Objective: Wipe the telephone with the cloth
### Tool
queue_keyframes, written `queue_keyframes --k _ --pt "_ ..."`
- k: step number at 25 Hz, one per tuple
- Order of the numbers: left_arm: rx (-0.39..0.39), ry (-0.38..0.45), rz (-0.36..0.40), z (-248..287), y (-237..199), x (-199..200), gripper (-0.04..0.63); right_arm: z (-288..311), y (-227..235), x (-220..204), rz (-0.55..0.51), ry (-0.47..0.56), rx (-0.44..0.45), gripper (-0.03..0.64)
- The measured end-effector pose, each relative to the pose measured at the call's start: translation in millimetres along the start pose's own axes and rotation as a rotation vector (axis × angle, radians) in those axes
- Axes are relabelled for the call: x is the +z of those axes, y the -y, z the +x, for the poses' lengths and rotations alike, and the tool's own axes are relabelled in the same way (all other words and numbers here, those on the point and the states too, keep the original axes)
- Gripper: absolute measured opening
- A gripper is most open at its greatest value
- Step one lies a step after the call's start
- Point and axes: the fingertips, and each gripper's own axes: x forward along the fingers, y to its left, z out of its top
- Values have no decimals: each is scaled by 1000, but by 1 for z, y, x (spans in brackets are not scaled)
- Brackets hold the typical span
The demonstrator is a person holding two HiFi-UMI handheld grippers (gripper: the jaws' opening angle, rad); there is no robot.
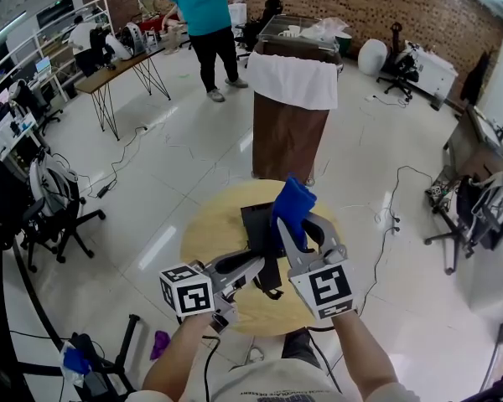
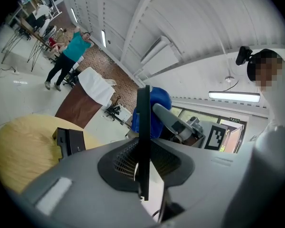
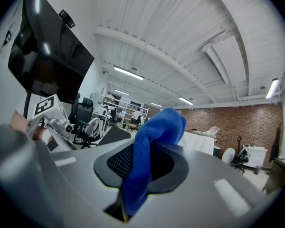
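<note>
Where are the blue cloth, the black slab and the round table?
blue cloth [image 3: 147,151]: right gripper view, middle of its fold.
black slab [image 2: 143,137]: left gripper view, its thin edge.
round table [image 1: 211,233]: head view, bare left top.

The blue cloth looks soft and napped. The black telephone is smooth and glossy. The round worktop shows matt pale wood; the floor beneath is glossy, white.
</note>
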Motion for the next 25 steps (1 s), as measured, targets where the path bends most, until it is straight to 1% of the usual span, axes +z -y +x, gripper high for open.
queue_keyframes --k 6,14,25 --pt "17 28 -21 -3 -7 9 60 -7 -13 -15 0 -28 12 63" --pt "30 62 -23 -10 -13 22 60 -13 -28 -33 19 -63 31 63" --pt "35 81 0 -13 -10 37 60 -25 -40 -52 61 -101 41 63"
